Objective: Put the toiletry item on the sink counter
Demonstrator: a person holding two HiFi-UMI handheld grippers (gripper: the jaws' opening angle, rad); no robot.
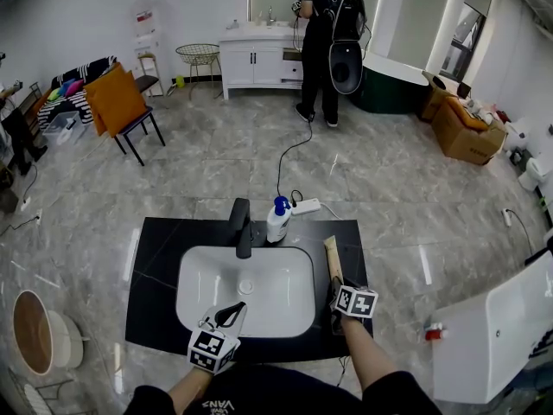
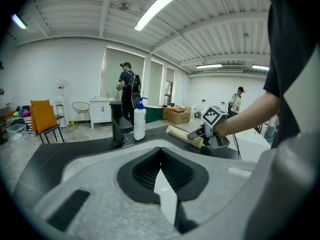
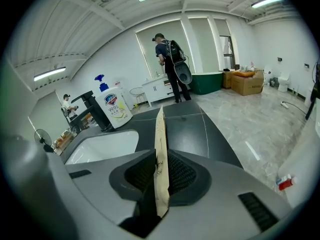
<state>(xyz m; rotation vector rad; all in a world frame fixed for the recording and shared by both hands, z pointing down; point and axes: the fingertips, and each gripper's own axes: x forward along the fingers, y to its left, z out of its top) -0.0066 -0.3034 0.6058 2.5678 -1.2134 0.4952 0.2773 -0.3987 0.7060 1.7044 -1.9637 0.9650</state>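
At the lower left of the head view, our left gripper (image 1: 232, 312) hangs clenched on nothing over the near rim of the basin (image 1: 190, 271), we judge to leave the other hand room. Faucet (image 1: 241, 227) and soap bottle (image 1: 278, 220) crowd the bench (image 1: 155, 266) behind the basin, so the bare strip at right suits the tube (image 1: 333, 253). It lies there lengthwise and seems to rest on the surface. Our right gripper (image 1: 335, 287) grasps its flat near end edge-on, steadying it for release.

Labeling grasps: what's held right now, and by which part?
Right gripper grips the beige tube by its near end; left gripper holds nothing.
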